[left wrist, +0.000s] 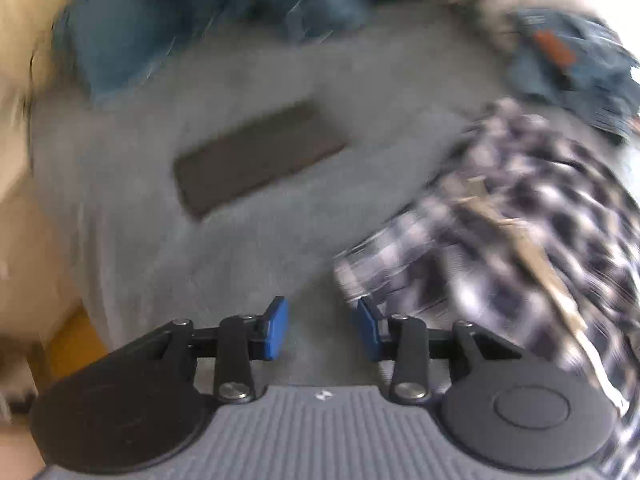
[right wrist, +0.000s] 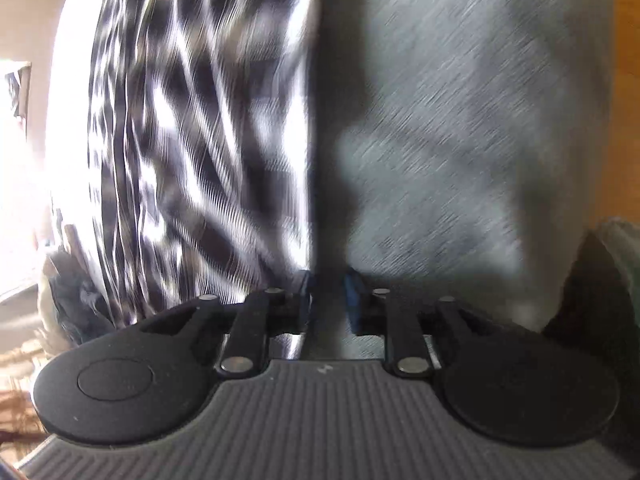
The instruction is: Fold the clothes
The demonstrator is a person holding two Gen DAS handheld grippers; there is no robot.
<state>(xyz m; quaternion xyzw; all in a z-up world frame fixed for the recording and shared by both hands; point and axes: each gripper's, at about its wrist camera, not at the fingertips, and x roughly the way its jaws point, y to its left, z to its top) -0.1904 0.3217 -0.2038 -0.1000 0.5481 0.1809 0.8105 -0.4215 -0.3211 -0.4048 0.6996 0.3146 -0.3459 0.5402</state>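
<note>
At lower centre of the left view, your left gripper (left wrist: 320, 330) hangs open and empty over the grey surface (left wrist: 248, 240), the plaid garment (left wrist: 500, 220) just right. Your right gripper (right wrist: 328, 300) is partly open; whether it holds the plaid's edge, I cannot tell. Likely between folds: next, grasp an edge.
</note>
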